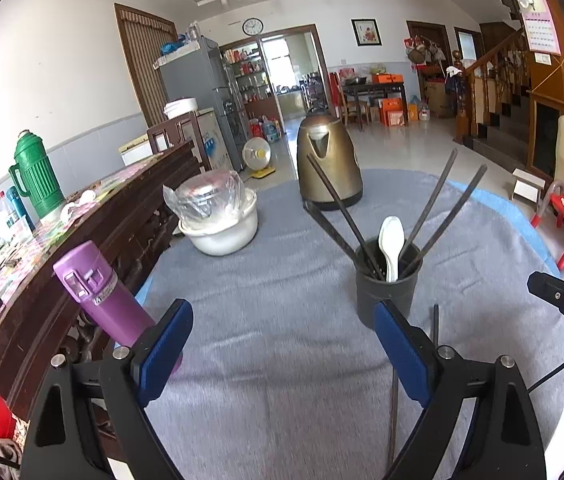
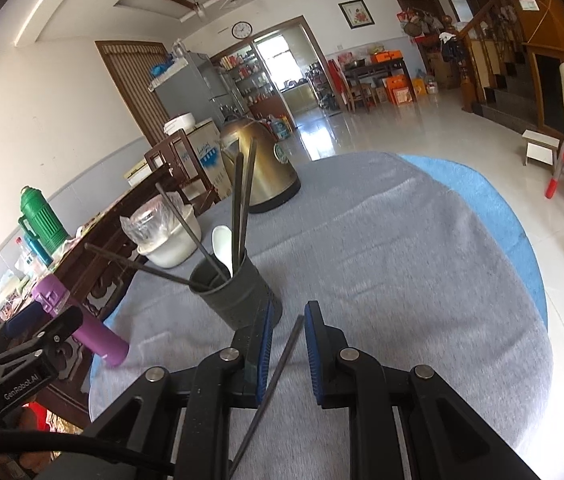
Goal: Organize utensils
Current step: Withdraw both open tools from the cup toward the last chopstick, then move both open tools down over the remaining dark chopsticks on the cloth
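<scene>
The dark holder (image 2: 238,292) sat toward the left edge of the grey-clothed table (image 2: 401,260), stuffed with black chopsticks (image 2: 242,200) and a white spoon (image 2: 222,246). One loose chopstick (image 2: 282,364) lay between the right gripper (image 2: 287,354) pads, narrowed but not visibly pinching. The left gripper (image 1: 282,356) gaped wide, empty. Far right stayed clear.

A dark grey utensil cup (image 2: 238,294) stood upright on the grey cloth. It held a white spoon (image 2: 222,246) (bowl upward) and four dark chopsticks (image 2: 242,200), two leaning toward 10 o'clock, two near 12. One more dark chopstick (image 2: 278,376) lay flat at the cup's 5 o'clock.
</scene>
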The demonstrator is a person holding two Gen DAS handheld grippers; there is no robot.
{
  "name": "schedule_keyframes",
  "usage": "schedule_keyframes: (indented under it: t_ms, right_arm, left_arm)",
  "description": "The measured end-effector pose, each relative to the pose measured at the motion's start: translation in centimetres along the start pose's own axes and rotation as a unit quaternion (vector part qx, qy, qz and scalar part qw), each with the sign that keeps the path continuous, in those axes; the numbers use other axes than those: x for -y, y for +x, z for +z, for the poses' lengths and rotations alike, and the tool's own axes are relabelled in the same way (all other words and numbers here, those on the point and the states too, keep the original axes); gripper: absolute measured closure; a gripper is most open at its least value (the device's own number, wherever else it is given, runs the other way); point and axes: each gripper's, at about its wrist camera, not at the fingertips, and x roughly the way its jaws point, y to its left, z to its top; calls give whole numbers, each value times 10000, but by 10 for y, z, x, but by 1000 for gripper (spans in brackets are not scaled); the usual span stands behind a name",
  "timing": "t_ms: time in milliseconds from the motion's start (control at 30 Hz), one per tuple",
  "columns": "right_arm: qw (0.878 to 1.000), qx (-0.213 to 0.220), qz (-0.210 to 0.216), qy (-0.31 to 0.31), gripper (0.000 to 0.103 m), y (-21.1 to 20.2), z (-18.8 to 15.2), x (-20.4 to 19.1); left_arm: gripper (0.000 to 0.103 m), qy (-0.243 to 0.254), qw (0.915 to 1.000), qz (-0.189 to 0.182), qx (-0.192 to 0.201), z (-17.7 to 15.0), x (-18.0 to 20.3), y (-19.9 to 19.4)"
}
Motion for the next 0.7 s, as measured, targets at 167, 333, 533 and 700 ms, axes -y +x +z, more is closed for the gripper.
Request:
schedule_keyframes:
  t_ms: [167, 333, 533, 700]
  right_arm:
    - [9999, -116, 18, -17, 85, -1, -6, 0]
    - [9997, -231, 23, -47, 83, 2, -8, -4]
    - [9992, -397, 12, -36, 78, 7, -12, -4]
    - [9989, -456, -35, 57, 78, 11, -14, -2]
  left_arm:
    - [11, -14, 9998, -62, -166, -10, 2, 3]
    - [11, -24, 9996, -66, -286, -17, 2, 6]
    - [11, -32, 9993, -40, -380, -23, 0, 9]
    - [11, -15, 9990, -55, -433, -25, -1, 12]
